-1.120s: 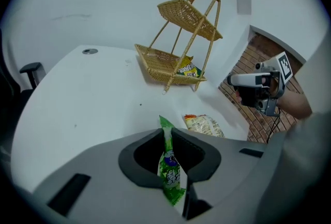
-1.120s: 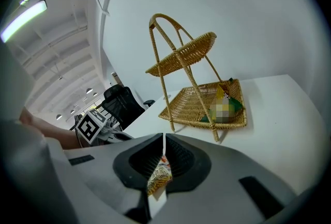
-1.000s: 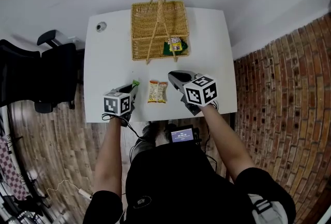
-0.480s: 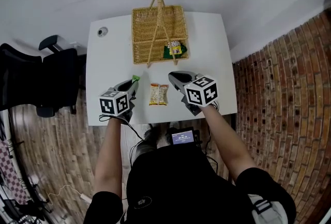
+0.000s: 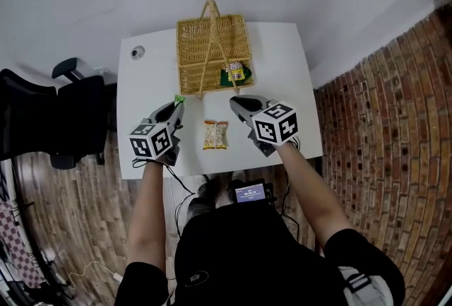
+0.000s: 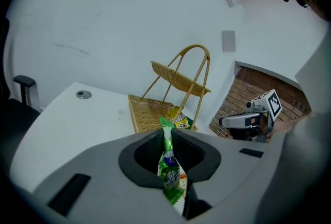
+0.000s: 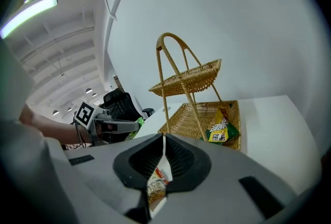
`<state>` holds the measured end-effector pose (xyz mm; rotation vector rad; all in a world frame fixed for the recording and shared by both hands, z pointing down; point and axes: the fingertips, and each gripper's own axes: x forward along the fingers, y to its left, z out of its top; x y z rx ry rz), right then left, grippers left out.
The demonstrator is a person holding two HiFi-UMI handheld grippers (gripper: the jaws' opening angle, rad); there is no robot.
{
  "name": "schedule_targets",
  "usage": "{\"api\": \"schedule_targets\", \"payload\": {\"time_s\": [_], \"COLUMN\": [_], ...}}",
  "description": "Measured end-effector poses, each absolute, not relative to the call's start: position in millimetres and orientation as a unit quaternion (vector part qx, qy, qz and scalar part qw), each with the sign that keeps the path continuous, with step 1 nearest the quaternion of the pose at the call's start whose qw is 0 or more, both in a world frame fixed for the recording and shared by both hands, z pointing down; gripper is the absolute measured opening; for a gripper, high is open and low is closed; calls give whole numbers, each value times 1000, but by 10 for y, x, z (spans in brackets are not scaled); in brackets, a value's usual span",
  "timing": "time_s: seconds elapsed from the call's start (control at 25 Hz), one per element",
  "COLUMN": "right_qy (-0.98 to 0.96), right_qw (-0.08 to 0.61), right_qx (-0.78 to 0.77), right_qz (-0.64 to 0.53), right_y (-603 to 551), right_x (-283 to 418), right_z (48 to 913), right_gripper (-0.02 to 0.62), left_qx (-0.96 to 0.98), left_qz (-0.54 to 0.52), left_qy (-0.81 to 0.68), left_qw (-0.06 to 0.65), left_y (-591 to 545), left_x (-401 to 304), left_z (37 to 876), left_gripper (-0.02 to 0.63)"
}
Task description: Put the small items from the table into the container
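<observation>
One yellow-green packet [image 5: 235,73] lies in the wicker basket [image 5: 198,57]. My left gripper [image 5: 174,105] clamps a green packet [image 6: 170,163]; my right gripper [image 5: 235,102] is closed, empty. A tan packet [image 5: 215,135] lies on the table [image 5: 148,85].

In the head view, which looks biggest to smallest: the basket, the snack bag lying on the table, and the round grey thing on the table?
1. Wicker basket
2. Snack bag
3. Round grey thing
All three rest on the same table, so nearness to the camera barely changes this.

Left gripper [image 5: 176,104], right gripper [image 5: 236,104] grey; shirt [image 5: 233,248] seemingly black.
</observation>
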<state>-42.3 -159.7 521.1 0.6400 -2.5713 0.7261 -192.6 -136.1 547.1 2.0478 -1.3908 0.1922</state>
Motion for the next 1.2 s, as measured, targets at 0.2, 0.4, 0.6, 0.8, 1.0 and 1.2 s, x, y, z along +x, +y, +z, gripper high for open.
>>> {"api": "schedule_targets", "payload": {"time_s": [0.2, 0.4, 0.6, 0.8, 1.0, 1.2], "right_qy": [-919, -919, -918, -917, -916, -916], "right_qw": [194, 189, 187, 185, 182, 181], "right_qx": [231, 236, 238, 242, 244, 243], "right_qz": [255, 253, 255, 258, 261, 263], "right_y": [-1638, -1702, -1755, -1846, -1959, -2032], "right_x": [-411, -426, -425, -445, -480, -525], "right_z": [5179, 5157, 5162, 5199, 5221, 5229], "right_gripper": [23, 23, 23, 23, 23, 23], "left_qx": [779, 776, 776, 776, 777, 773], "left_qz": [50, 31, 37, 42, 56, 61], "left_qy": [-531, -533, -536, -538, -534, -536], "left_qw": [330, 336, 330, 327, 329, 335], "left_y": [-1516, -1688, -1839, -1989, -2126, -2262], "left_x": [-1936, -1963, -1971, -1960, -1942, -1986], "left_z": [5422, 5411, 5418, 5428, 5484, 5552], "left_gripper": [54, 54, 54, 54, 54, 54]}}
